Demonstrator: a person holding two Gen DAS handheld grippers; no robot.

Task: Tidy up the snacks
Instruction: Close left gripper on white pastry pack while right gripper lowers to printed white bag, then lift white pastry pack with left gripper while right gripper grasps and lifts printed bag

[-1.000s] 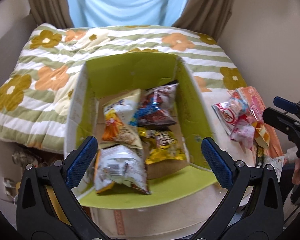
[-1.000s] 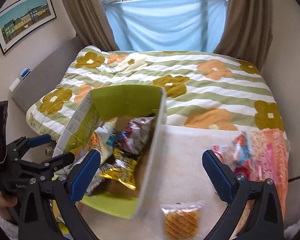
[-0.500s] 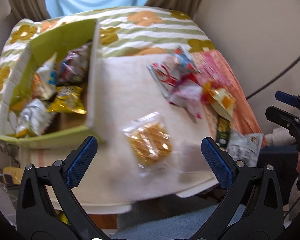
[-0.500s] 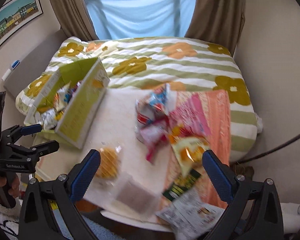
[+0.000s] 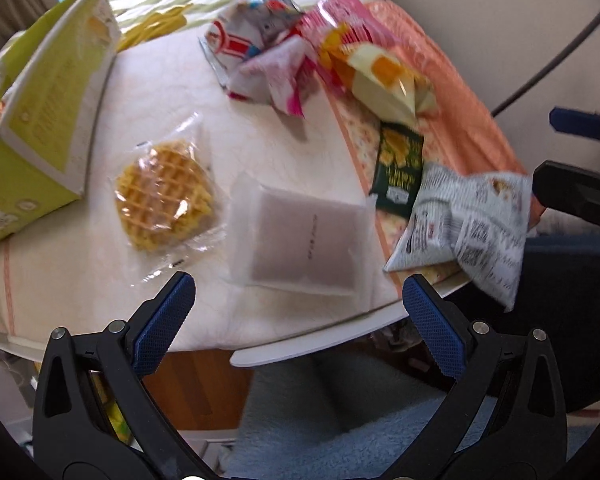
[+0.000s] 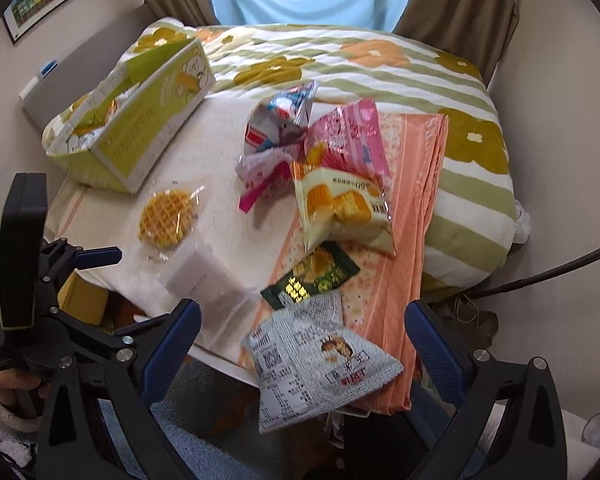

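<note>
Holding snack bags, green box (image 6: 140,120); both tools (image 5: 299,312) (image 6: 303,338) spread wide, empty.

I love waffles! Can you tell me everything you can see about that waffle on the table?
The waffle is round and golden with a grid of little squares. It is sealed in a clear, crinkly plastic wrapper that sticks out past its edges. It lies flat on the pale tablecloth, between the green box and a frosted packet. Neither gripper touches it; whether the wrapper touches the packet is unclear.
</note>
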